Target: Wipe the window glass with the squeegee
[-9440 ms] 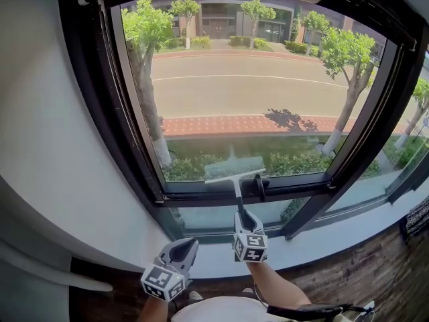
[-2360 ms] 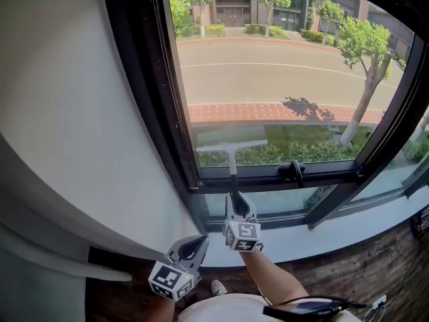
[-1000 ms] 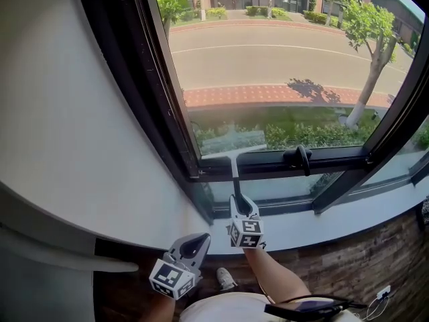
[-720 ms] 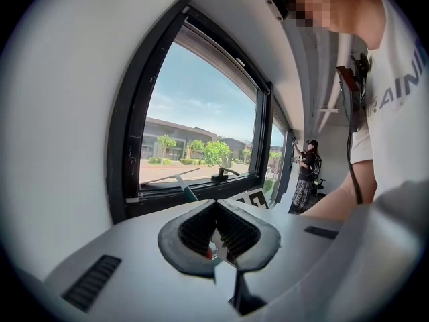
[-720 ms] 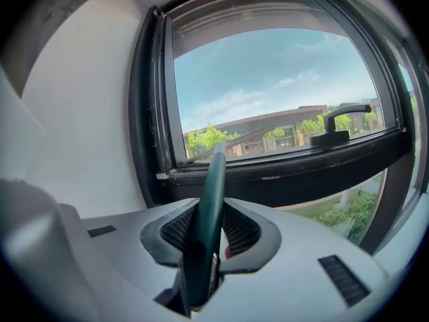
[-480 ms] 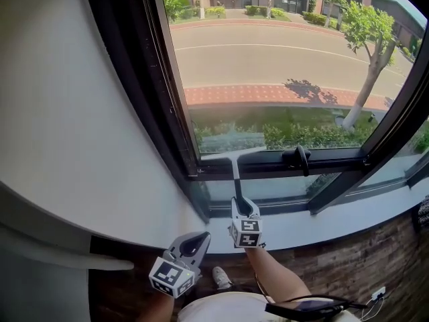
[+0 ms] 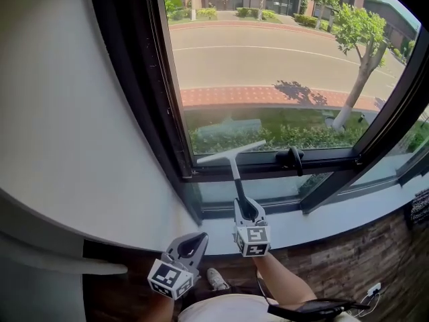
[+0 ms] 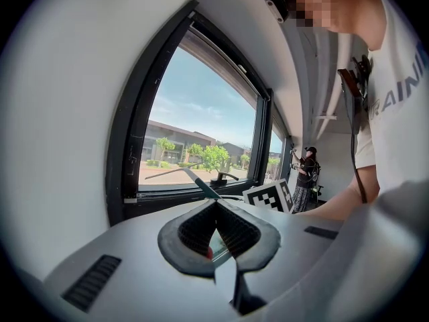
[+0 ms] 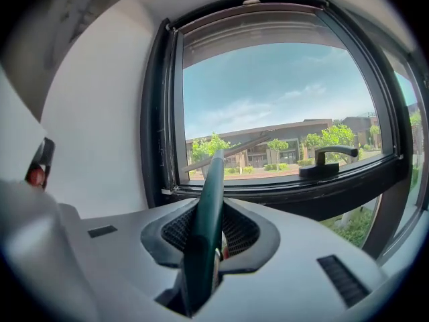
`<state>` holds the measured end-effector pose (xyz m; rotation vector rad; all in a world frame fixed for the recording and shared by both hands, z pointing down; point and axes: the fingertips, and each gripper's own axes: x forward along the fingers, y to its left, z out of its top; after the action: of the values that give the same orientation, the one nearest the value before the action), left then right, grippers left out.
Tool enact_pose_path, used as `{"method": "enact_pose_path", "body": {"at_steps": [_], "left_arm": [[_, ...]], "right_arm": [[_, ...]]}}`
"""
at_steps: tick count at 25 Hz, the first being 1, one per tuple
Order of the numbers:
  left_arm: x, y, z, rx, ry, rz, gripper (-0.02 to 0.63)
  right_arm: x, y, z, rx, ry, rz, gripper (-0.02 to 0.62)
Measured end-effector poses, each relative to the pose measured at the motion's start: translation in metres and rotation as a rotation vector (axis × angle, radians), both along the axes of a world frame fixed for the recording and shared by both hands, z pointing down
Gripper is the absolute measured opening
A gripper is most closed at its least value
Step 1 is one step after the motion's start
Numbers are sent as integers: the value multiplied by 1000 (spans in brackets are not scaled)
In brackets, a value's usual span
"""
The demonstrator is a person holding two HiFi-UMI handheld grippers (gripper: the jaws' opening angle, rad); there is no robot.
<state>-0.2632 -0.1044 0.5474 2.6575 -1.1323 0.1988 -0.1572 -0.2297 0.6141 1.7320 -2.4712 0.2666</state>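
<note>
The squeegee has a pale blade and a dark green handle. Its blade lies tilted against the window glass at the pane's lower left corner, right end higher. My right gripper is shut on the handle's lower end, below the window frame. In the right gripper view the green handle runs up from between the jaws to the blade. My left gripper hangs lower left, away from the glass, shut with nothing in it. The left gripper view shows its jaws closed and the squeegee beyond.
A black window handle sits on the lower frame just right of the blade. A white wall borders the window on the left and a white sill runs below. Another person stands far off by the windows.
The squeegee has gone from the middle of the pane's bottom edge to its lower left corner. In the last half second the blade tilted, right end up. The left gripper stayed low.
</note>
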Motion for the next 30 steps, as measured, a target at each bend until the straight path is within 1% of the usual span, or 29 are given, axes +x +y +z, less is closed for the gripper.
{"method": "enact_pose_path", "body": {"at_steps": [4,7,10,13,18,23,27,30], "left_arm": [[7,2,8,-3,10,28,18],[11,-5,7,21,4,33,18],[19,-2,-5,42,18,6,18],[35,10,-16,63,13,-29,18],[86,45,-31,76,23,-85,18],[144,83,-45,104,4,-86,18],[174,107,-55,136,-3,-108,18],[203,129,-61,153,-29,-109,18]], "right_arm": [[17,22,-20,32,-12,-12,91],[31,37,-37,67,-24,-21,91],[55,58,-53,95,-27,-27,91],[85,78,-72,141,-23,-42,91],[149,120,-103,198,-18,-84,91],[218,161,-123,220,-27,-105,91],[262,188,-133,236,-44,-101,91],[298,208,-140,250,-60,-103,91]]}}
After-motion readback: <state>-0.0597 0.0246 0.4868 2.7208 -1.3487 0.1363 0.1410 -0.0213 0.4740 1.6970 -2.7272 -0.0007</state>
